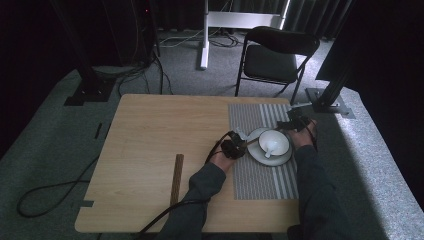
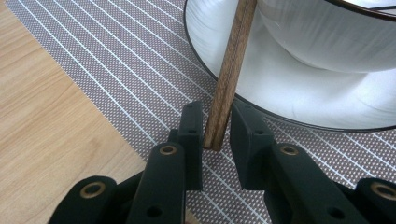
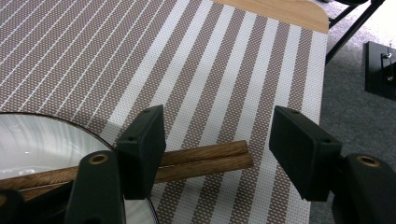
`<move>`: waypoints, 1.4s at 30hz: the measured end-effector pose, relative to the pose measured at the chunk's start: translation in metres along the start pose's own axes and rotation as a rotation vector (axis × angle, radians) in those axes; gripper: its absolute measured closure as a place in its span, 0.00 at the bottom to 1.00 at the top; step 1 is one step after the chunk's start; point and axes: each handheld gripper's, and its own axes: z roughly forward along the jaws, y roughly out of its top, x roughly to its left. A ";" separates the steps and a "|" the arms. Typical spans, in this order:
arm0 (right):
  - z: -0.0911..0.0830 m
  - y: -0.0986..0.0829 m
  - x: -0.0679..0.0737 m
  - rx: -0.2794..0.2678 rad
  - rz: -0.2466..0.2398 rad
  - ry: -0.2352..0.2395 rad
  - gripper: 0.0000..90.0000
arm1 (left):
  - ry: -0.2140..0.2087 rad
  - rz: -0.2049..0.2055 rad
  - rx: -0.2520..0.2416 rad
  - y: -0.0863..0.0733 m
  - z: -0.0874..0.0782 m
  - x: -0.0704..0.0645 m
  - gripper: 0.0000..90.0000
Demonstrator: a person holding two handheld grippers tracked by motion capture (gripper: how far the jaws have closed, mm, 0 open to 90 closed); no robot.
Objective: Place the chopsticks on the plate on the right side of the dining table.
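Left tongs pinch the chopsticks at their near tip, steadying them across the plate toward two o'clock (right tongs gape around the far end).

From my seat, the placemat lies on the right part of the table. On it sits a plate, with a bowl on the plate and a spoon in the bowl. A pair of chopsticks lies across the plate's far rim. Left of the placemat, near my edge, a wooden strip lies on the table. A chair stands behind the table.
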 end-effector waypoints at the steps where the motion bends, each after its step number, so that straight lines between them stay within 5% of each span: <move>1: 0.000 0.000 0.000 0.000 0.000 -0.001 0.39 | 0.002 0.003 0.002 0.001 0.000 0.000 0.84; 42: -0.012 -0.010 -0.007 -0.017 -0.009 -0.026 0.39 | -0.002 0.008 -0.012 0.009 0.000 0.007 0.75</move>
